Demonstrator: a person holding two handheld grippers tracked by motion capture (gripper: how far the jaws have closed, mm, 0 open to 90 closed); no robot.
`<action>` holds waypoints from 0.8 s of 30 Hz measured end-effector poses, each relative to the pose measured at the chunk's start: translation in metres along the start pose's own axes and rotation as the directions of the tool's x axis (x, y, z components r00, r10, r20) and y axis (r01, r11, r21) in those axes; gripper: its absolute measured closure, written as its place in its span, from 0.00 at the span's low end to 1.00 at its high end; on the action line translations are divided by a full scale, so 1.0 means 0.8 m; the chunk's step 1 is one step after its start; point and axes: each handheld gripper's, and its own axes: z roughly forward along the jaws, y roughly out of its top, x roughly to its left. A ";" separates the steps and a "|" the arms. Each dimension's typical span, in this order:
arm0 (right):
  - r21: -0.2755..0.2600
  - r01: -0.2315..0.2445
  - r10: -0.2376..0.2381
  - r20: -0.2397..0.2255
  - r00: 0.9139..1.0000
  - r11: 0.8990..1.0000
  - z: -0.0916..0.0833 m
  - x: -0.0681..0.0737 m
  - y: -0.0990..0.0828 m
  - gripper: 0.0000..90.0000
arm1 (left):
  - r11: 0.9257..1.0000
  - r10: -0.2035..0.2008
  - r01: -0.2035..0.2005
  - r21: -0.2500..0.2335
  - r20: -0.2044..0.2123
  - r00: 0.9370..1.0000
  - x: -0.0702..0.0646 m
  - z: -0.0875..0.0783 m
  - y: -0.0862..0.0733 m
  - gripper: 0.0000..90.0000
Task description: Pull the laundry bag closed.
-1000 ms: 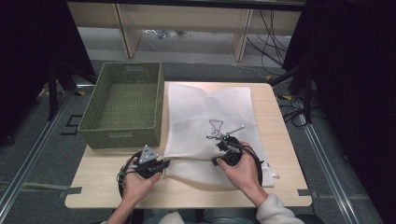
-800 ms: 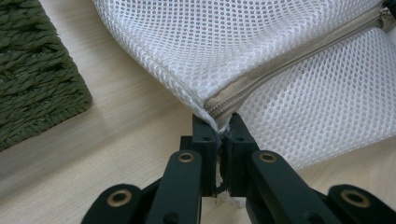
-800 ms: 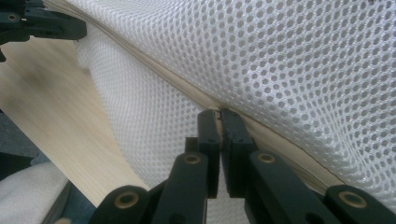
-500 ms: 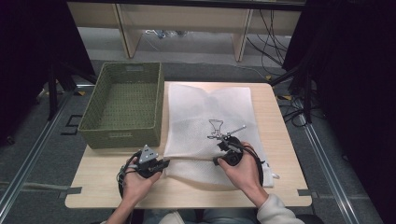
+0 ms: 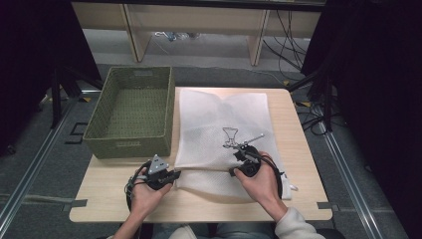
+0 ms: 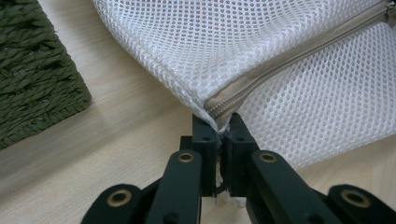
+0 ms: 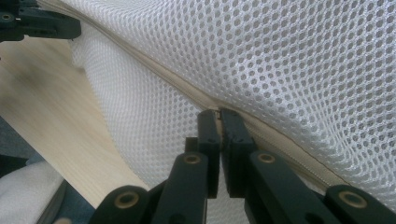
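**Along the near edge of the bag, both grippers pinch the zipper line**

Beside the green woven basket [image 5: 132, 113], on its right, lies the white mesh laundry bag [image 5: 224, 124], flat on the pale wooden table [image 5: 298, 149] with a small dark printed figure [image 5: 230, 137] on its upper face. The zipper [image 6: 280, 63] runs along the bag's near edge, so its long axis lies crosswise, from the basket side out to the right. The left gripper [image 6: 218, 128], at the bag's corner nearest the basket, has its jaws clamped tight on the zipper's end, with the fabric bunched between them. The right gripper [image 7: 219, 116], further from the basket along that same seam, is closed narrow on the zipper line; whether it has the slider itself I cannot tell. My guess: the left anchors the end, and any pull from the right must run straight along the seam, away from the basket.
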 end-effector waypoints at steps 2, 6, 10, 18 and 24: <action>0.014 -0.030 0.029 0.020 0.999 0.999 0.001 0.003 0.000 0.98 | 1.000 -0.001 0.001 0.003 -0.005 1.000 0.000 0.000 0.001 0.94; 0.011 -0.019 0.019 0.029 0.999 1.000 0.000 0.000 -0.002 0.98 | 1.000 0.013 -0.013 0.021 -0.003 1.000 0.002 -0.002 0.001 0.94; 0.005 -0.034 0.033 0.023 0.999 0.999 -0.004 0.000 -0.004 0.98 | 1.000 0.016 -0.016 0.016 -0.004 1.000 0.002 -0.001 0.001 0.94; -0.008 -0.026 0.026 0.026 0.999 1.000 -0.005 -0.007 -0.006 0.98 | 1.000 0.017 -0.016 0.014 -0.003 1.000 0.002 -0.001 0.002 0.94; -0.005 -0.045 0.045 0.024 0.999 0.999 -0.005 -0.006 -0.007 0.98 | 1.000 0.018 -0.018 0.019 -0.003 1.000 0.003 -0.001 0.001 0.94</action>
